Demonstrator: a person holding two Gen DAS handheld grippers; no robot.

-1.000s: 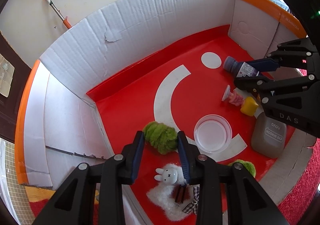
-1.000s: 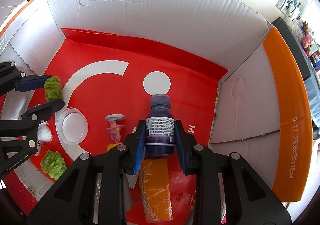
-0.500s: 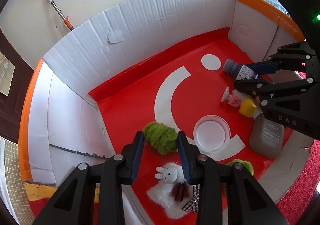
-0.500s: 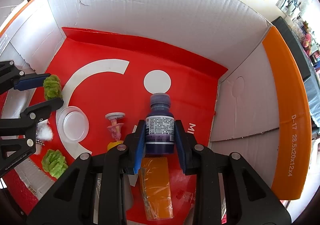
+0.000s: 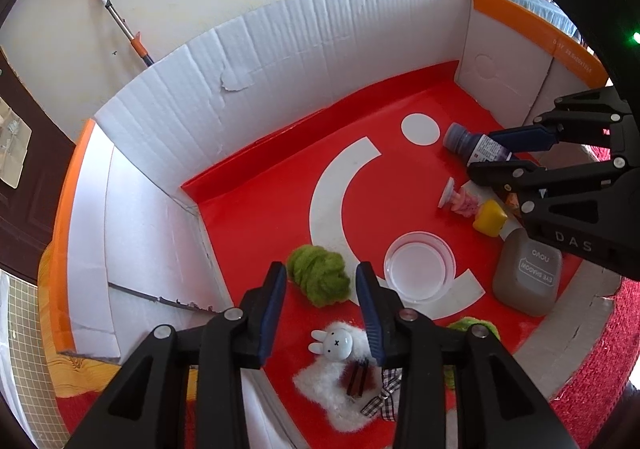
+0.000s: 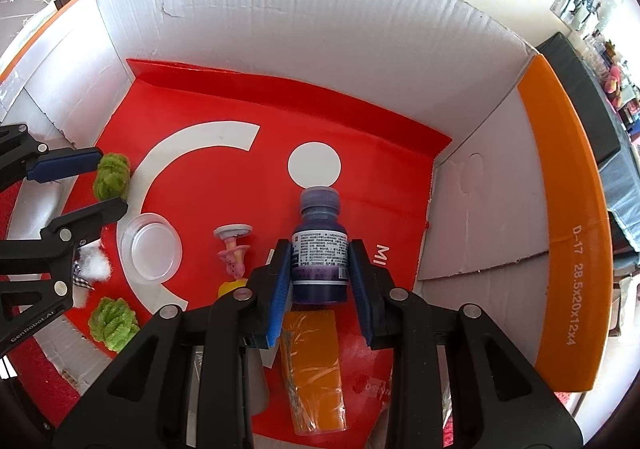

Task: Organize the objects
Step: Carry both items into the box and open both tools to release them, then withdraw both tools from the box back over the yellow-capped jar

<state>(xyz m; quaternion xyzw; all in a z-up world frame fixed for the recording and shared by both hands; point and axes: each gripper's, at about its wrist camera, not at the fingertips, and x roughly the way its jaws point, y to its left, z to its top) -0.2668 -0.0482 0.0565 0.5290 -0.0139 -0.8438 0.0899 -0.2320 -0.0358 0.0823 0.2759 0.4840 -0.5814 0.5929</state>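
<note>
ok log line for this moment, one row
right claw: shut on purple bottle | left claw: opening, green fuzzy ball between pads | box: sorting unfinished

Purple bottle (image 6: 319, 245) with white label, cap pointing far, gripped at its sides in the box (image 6: 320, 29). Green wool ball (image 5: 320, 275) on red floor at left, clear round dish (image 5: 419, 266) just right of it, second green ball (image 6: 113, 324) nearer.

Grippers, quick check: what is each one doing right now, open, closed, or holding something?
Left gripper: jaws opening around the green fuzzy ball, pads no longer pressing it.
Right gripper: closed on the purple bottle.
</note>
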